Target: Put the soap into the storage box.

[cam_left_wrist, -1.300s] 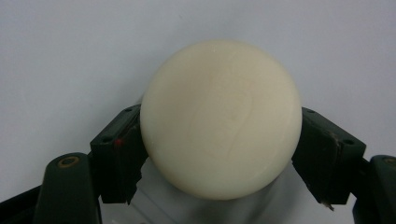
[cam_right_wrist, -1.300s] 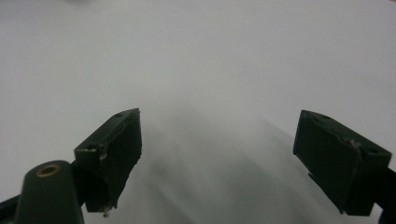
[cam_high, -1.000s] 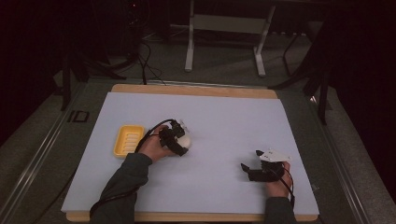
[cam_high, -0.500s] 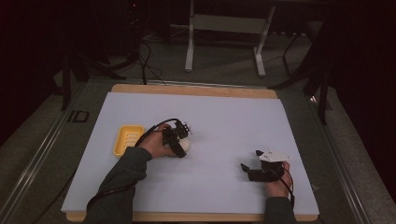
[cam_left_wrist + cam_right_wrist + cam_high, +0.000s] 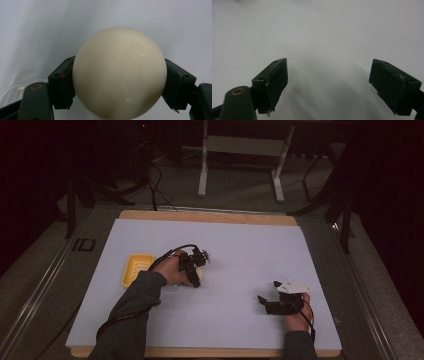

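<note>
Between the jaws of the left gripper (image 5: 117,82) a cream ball (image 5: 119,72) is clamped, just beside a yellow tray (image 5: 136,269); the right gripper (image 5: 329,85) is held apart over bare white table (image 5: 250,250).

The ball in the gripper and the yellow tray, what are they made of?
The ball looks like smooth, hard plastic, maybe resin: cream, glossy, with small shiny glints and faint scuffs. It sits clamped between the left gripper's black jaws. The yellow tray looks like thin moulded plastic with a raised rim, though the high view is too distant to be sure.
</note>
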Motion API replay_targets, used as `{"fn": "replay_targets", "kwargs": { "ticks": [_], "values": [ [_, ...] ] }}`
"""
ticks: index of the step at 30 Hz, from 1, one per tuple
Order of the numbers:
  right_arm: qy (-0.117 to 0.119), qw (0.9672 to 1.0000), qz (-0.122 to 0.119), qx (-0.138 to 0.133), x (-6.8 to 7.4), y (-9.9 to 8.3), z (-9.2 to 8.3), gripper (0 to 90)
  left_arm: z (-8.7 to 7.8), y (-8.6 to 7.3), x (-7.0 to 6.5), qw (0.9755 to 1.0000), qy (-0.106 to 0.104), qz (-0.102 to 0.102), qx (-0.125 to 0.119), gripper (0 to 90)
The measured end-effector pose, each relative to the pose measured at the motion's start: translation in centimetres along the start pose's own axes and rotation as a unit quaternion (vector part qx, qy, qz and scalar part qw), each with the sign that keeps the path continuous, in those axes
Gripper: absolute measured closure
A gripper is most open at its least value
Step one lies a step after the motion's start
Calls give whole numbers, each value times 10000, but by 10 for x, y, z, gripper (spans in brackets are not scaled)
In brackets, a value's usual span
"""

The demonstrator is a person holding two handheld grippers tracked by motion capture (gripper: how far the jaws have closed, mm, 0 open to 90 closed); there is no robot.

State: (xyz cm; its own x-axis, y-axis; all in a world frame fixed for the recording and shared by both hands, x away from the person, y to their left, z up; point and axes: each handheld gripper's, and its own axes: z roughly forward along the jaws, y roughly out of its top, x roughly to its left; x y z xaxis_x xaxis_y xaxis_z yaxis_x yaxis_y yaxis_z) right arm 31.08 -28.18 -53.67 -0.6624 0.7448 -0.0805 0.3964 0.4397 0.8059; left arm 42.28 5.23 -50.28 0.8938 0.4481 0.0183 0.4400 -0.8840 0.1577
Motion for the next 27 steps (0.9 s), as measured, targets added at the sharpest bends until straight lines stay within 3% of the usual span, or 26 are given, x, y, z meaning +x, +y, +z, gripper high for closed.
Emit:
{"fn": "replay_targets", "kwargs": {
  "ticks": [7, 11, 18, 25, 27],
  "values": [
    [8, 10000, -1, 10, 0, 0, 0, 154, 1, 7, 6, 9994, -214, -153, 244, 248],
    [13, 10000, -5, 8, 0, 0, 0, 154, 1, 11, 5, 9990, -183, -8, 406, 253],
    [20, 10000, -6, 13, 0, 0, 0, 154, 0, 6, 4, 9995, -180, 207, 153, 255],
    [16, 10000, -13, 13, 1, 0, 0, 154, -3, 5, 0, 9987, -190, 441, 197, 255],
    [16, 10000, -21, 16, 1, 0, 0, 154, -6, 5, 0, 9988, -209, 414, 145, 256]
  ]
}}
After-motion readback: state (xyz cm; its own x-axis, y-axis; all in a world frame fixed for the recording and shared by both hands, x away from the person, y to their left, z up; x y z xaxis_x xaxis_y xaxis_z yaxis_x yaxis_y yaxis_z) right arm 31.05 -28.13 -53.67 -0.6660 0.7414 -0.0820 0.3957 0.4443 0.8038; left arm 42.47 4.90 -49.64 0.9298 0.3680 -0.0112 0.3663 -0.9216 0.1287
